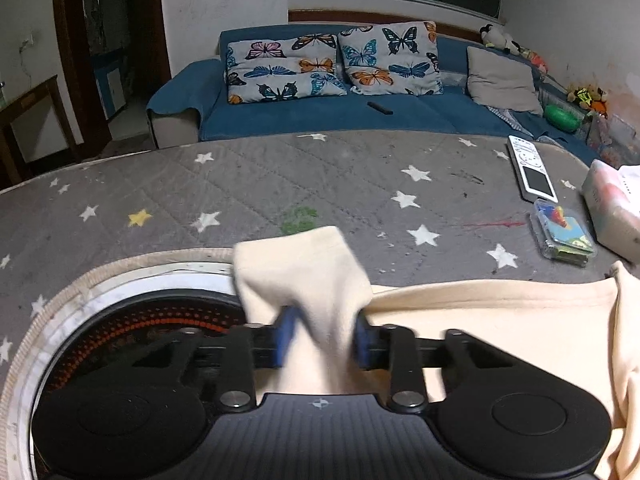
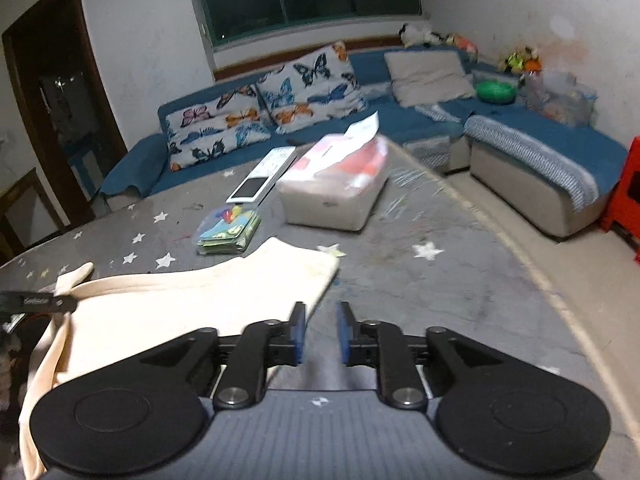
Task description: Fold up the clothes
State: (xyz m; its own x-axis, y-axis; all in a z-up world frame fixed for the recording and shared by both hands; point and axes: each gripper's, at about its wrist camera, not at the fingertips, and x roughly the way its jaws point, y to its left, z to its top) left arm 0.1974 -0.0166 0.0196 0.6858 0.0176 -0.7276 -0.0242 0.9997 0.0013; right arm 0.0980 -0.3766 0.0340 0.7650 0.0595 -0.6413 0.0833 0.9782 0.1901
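Star-print cover [image 1: 280,176] fills mid-frame as folding surface; cream garment [image 2: 180,308] is spread lower left in the right view. One corner is clamped in the left gripper [image 1: 322,340], probably for folding over. Right gripper [image 2: 320,334] is held apart, empty. Lettering is unreadable.

Tissue box [image 2: 336,196] blocks ahead; right clear.

Between my left jaws the cream shirt [image 1: 304,280] is soft, matt cloth. Ahead of them the surface [image 1: 280,176] wears a quilted, stained grey cover with printed stars. My linkages are matt black plastic with shiny metal rivets. Beyond my right jaws, the tissue pack [image 2: 336,188] looks glossy.
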